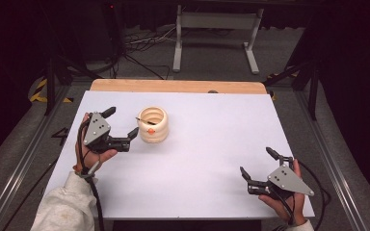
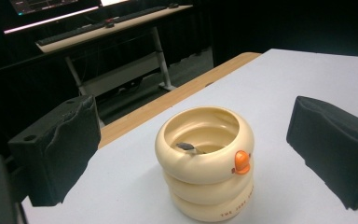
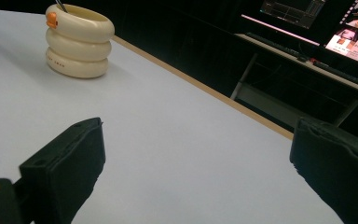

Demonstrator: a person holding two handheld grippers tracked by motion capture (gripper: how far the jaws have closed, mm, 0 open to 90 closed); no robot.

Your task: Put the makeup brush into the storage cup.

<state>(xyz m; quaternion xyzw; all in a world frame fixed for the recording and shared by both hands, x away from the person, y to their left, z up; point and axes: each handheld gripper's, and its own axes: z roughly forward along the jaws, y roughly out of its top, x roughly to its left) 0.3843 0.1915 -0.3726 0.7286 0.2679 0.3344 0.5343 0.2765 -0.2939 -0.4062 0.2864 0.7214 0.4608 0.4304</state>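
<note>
So the right gripper [image 1: 256, 166] is seen nearest the person's edge of the white table top [image 1: 212, 144], held in a hand [image 1: 282, 195] with its grey three-cornered plate on top, and its two black jaws are spread wide with nothing but bare table between them. In the right gripper view the cream ribbed ring-stacked plastic pot [image 3: 78, 41] is found well ahead of those jaws and off to their left, well apart from them. Further along, the left gripper [image 1: 123, 122] is held near that pot [image 1: 153, 124], jaws released and gaping too, nothing gripped. From the high view one jaw tip is seen just beside the pot's wall, the other out past the pot's far side; whether the near tip actually touches can't be told. In the left gripper view the pot [image 2: 205, 161] is framed right between the two jaws, a bit ahead of them, standing upright on the table. A small orange duck-shaped knob [image 2: 241, 162] is stuck on the top ring, on the side toward the right-hand jaw. A thin dark metal-looking tool tip [image 2: 186, 147] is leaned on the rim inside the pot, toward the left-hand jaw. Beyond the jaws, the light wooden table edge [image 1: 173, 86] is seen.
</note>
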